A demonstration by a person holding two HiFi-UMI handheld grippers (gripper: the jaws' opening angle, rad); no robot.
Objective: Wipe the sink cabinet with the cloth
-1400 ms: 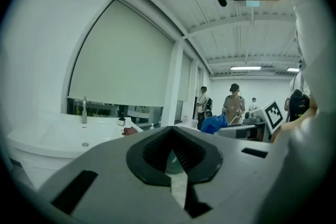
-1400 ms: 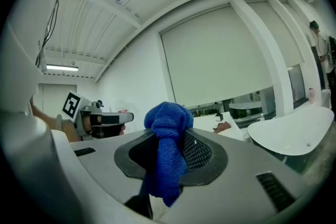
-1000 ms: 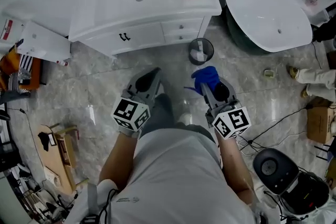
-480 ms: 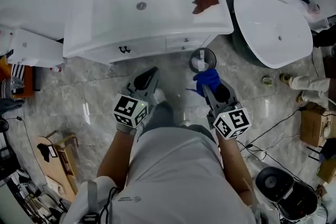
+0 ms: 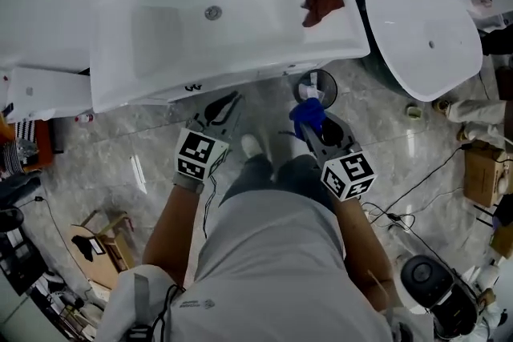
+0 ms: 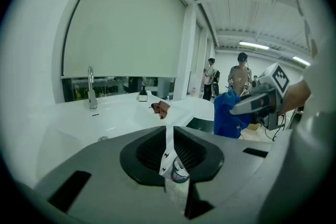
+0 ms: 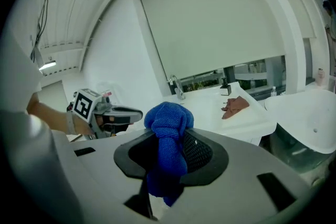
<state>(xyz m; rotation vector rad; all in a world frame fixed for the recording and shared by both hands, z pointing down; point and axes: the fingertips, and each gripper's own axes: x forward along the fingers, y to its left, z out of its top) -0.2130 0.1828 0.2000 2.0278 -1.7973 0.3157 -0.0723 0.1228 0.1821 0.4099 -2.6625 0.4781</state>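
The blue cloth [image 5: 308, 113], pinched by the right gripper [image 5: 311, 124], could be dragged loose by the upper-frame sink cabinet [image 5: 160, 40] edge; the left gripper [image 5: 227, 106] is pressed together, empty.

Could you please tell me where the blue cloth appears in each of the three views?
Head view: cloth just right of centre, over the floor below the sink.
Left gripper view: cloth right of centre, at mid height.
Right gripper view: cloth at lower centre, clamped between this view's own jaws.
Shared landmark: the brown rag lying on the sink top, seen in all three.
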